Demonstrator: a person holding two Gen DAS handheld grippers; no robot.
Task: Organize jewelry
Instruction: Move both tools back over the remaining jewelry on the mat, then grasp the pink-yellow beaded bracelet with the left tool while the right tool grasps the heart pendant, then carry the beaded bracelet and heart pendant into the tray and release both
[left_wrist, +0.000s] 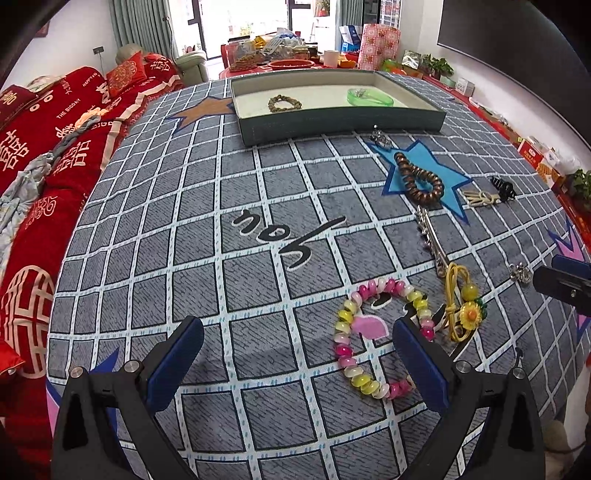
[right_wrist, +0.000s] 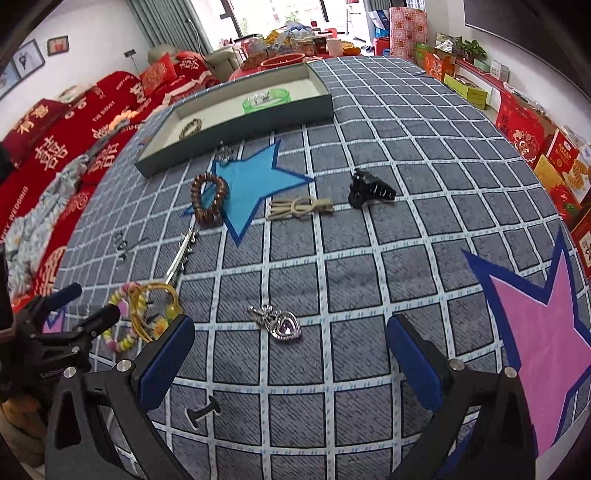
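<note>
Silver is glinting between my right claw's (right_wrist: 290, 356) wide-open fingers: I am hovering over the heart pendant (right_wrist: 282, 326), which is lying flat on the grey checked cloth (right_wrist: 369, 229). I am judging it light, hard and slippery, with a loose top piece, so I am aiming to pinch across the heart's body. My left claw (left_wrist: 297, 354) is also hanging open and empty, beside the pink-and-yellow bead bracelet (left_wrist: 369, 336). That one is looking floppy; I am favouring one bead section. The tray (left_wrist: 343, 123) is sitting well apart, already holding a green bangle (left_wrist: 370, 96).
</note>
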